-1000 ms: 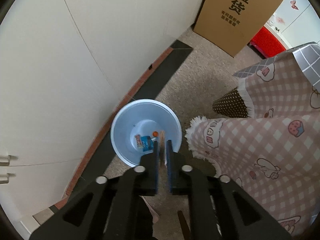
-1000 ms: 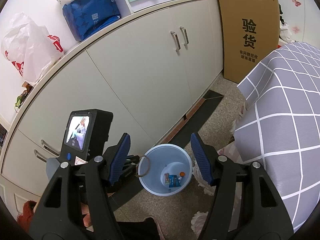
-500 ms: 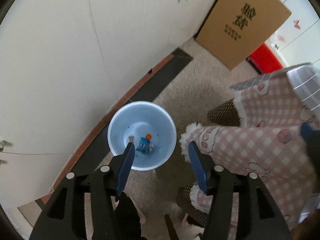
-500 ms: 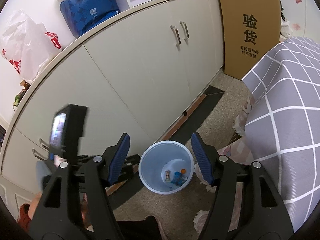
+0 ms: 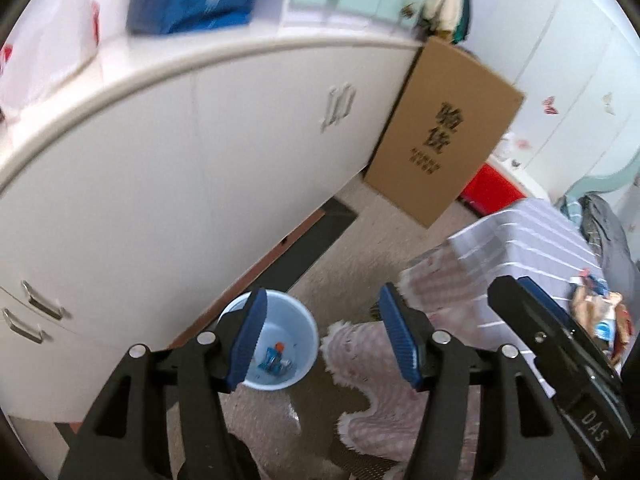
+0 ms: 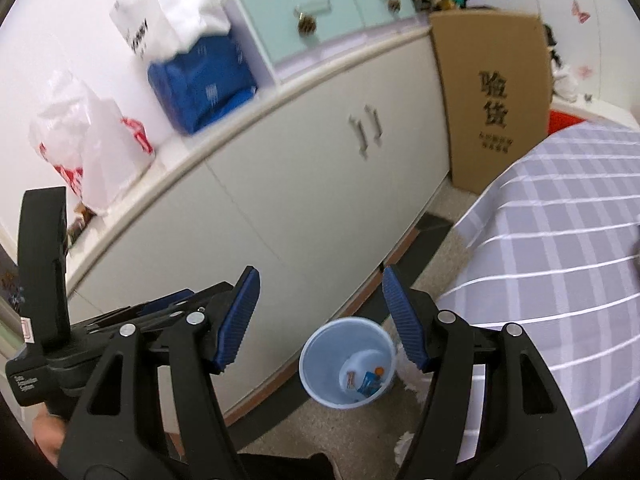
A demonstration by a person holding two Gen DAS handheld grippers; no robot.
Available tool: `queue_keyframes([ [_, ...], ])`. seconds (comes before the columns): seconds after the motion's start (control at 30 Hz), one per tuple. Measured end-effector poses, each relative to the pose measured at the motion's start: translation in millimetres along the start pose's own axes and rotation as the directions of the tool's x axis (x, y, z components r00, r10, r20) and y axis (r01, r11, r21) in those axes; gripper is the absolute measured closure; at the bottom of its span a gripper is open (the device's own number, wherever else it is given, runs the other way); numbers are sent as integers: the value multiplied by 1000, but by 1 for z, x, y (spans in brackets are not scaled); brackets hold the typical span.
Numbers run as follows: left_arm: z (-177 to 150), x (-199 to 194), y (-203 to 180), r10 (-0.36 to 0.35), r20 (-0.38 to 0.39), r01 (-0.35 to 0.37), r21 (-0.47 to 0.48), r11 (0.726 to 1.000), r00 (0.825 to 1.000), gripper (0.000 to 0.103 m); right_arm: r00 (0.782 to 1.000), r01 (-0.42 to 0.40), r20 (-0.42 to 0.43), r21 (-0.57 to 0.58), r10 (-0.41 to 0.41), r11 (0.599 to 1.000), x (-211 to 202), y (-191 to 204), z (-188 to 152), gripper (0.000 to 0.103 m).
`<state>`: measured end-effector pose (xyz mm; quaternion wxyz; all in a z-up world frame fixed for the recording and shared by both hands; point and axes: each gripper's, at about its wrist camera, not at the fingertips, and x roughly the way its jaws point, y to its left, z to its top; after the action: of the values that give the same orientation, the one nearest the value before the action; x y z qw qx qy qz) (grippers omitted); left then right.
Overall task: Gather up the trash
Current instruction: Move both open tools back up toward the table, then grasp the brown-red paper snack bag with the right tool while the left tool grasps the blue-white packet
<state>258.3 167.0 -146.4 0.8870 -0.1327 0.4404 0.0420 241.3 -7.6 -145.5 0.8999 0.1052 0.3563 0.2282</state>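
A light blue bin (image 5: 298, 322) stands on the floor beside the white cabinets, with small wrappers (image 5: 275, 362) and an orange cap at its bottom. It also shows in the right wrist view (image 6: 320, 376) with its wrappers (image 6: 366, 381). My left gripper (image 5: 324, 338) is open and empty, raised above the bin. My right gripper (image 6: 322, 322) is open and empty, high above the bin. More trash (image 5: 596, 312) lies on the grey checked table at the right edge of the left wrist view.
White cabinets (image 6: 320, 200) run along the left, with bags on top. A cardboard box (image 5: 444, 136) leans at the far end. The table with a grey checked cloth (image 6: 560, 260) and pink fringed cloth (image 5: 368, 352) is on the right.
My left gripper opened and the wrapper it held dropped into the bin. It then rose and tilted up. My right gripper also lifted and tilted up.
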Motion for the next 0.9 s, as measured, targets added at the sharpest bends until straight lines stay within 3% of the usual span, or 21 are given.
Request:
queue_keyframes([
  [0.1, -2, -19, -37, -33, 34, 31, 50, 998, 999, 43, 998, 30, 50, 10, -30, 1000, -35, -16, 4, 39],
  [0.27, -16, -35, -115, -127, 38, 119, 161, 980, 991, 43, 977, 148, 144, 70, -156, 987, -107, -67, 1, 36],
  [0.33, -26, -35, -150, -159, 22, 151, 214, 965, 987, 42, 957, 212, 179, 111, -229, 971, -137, -93, -6, 34],
  [0.5, -55, -27, -243, -233, -27, 227, 353, 907, 972, 39, 867, 389, 226, 250, -444, 887, -200, -161, -29, 26],
  [0.57, -64, -23, -269, -264, -55, 264, 393, 881, 963, 39, 839, 424, 213, 320, -501, 847, -214, -188, -38, 24],
  [0.63, -71, -20, -293, -275, -72, 278, 440, 854, 959, 39, 824, 441, 191, 377, -534, 815, -223, -209, -45, 24],
  [0.77, -83, -14, -329, -273, -81, 273, 530, 803, 959, 39, 835, 409, 152, 472, -529, 781, -233, -252, -56, 24],
  [0.9, -80, -5, -341, -247, -76, 245, 569, 785, 966, 39, 863, 362, 132, 510, -487, 780, -228, -276, -53, 22],
])
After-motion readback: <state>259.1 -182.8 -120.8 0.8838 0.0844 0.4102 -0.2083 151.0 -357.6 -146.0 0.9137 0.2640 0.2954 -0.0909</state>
